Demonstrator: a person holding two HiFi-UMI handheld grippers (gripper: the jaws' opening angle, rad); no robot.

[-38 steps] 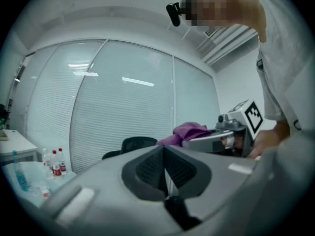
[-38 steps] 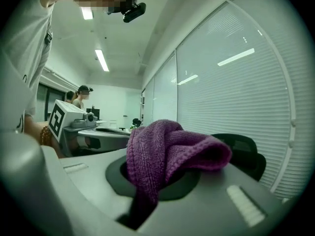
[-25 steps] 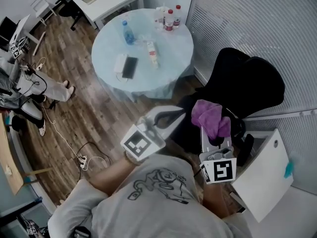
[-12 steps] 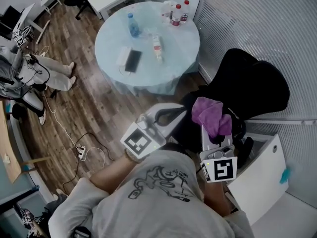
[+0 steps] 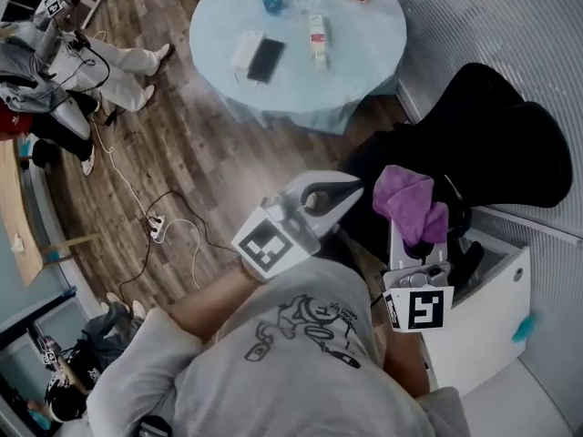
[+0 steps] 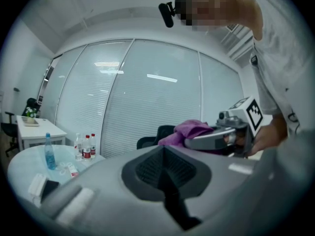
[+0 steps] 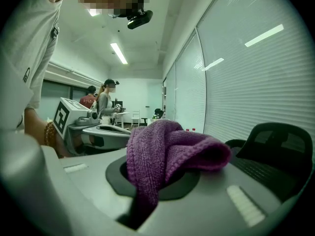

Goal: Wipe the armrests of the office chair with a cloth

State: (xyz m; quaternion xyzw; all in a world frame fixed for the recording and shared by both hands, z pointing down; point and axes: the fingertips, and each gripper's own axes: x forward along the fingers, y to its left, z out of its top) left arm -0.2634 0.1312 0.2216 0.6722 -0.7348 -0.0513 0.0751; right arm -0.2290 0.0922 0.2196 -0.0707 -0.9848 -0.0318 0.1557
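A black office chair (image 5: 474, 126) stands at the right by the blinds; it also shows in the right gripper view as a black office chair (image 7: 278, 149). My right gripper (image 5: 412, 235) is shut on a purple cloth (image 5: 408, 203), held up in front of the chair's near side. The purple cloth (image 7: 165, 151) bunches over the shut jaws in the right gripper view. My left gripper (image 5: 337, 192) is shut with nothing in it, just left of the cloth. In the left gripper view the purple cloth (image 6: 189, 131) and right gripper (image 6: 216, 139) appear ahead.
A round pale blue table (image 5: 301, 48) with bottles, a phone and packets stands beyond. A white cabinet (image 5: 483, 312) sits at the right under my right gripper. A power strip and cables (image 5: 155, 221) lie on the wood floor. People sit at the far left (image 5: 64, 71).
The view has shifted so the table and chair sit higher in frame. Both grippers stay together in front of the chair, the cloth still held.
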